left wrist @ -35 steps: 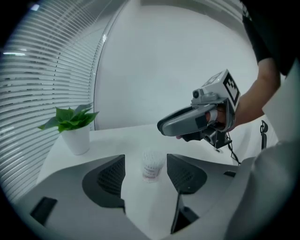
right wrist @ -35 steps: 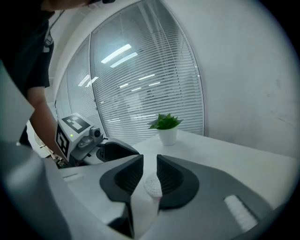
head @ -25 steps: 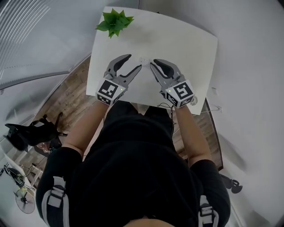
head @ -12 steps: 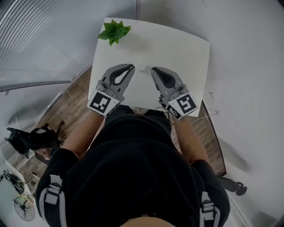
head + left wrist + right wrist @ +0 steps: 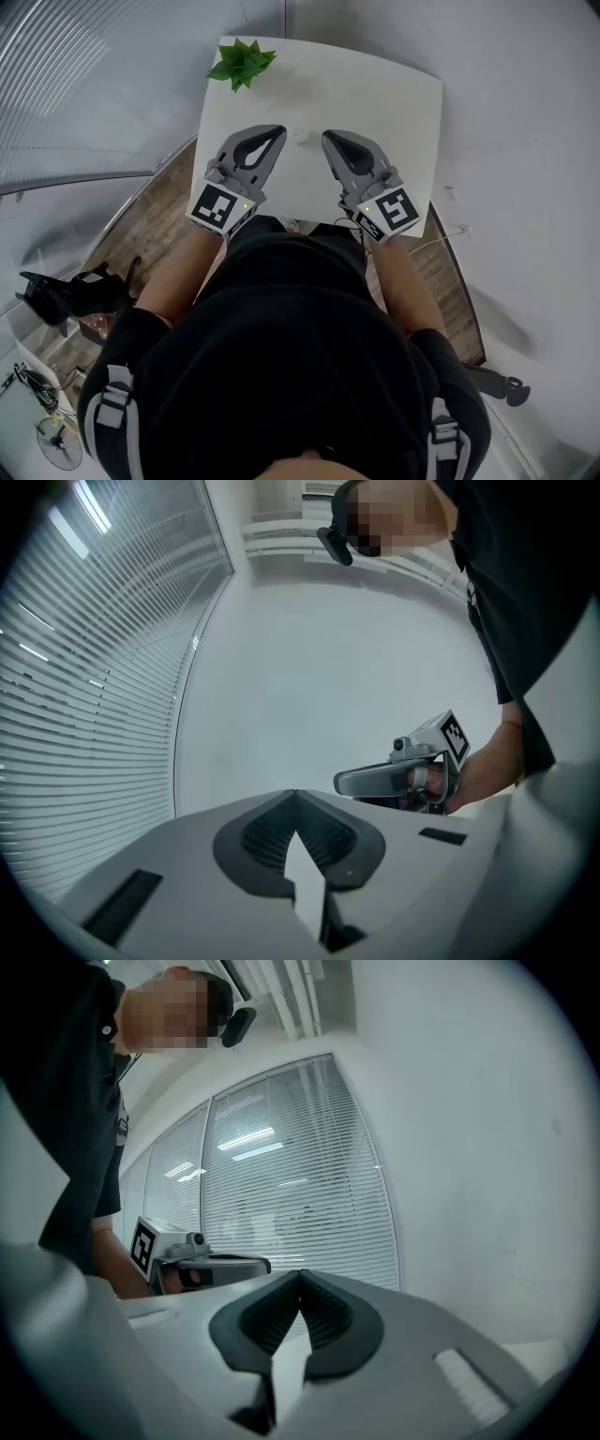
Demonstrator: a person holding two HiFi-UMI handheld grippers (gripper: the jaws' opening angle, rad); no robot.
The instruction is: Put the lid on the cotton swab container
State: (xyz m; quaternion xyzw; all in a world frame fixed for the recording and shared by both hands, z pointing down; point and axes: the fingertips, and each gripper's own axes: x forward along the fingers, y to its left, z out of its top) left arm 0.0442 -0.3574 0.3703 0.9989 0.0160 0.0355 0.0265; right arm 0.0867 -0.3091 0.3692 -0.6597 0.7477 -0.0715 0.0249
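Now | left gripper point(image 5: 278, 130): jaws together, empty | right gripper point(image 5: 327, 138): jaws together, empty | cotton swab container point(image 5: 300, 134): upper centre, between both tips, on table point(image 5: 394, 103)

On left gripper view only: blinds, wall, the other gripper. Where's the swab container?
Observer: Head view: small white container on the white table, between the tips of the left gripper and right gripper, clear of both.
Operator: Right tongs carrying anything?
Observer: No. Right gripper view shows them shut, nothing between.
Operator: Anything else on the table?
Observer: A green plant at its far left corner.
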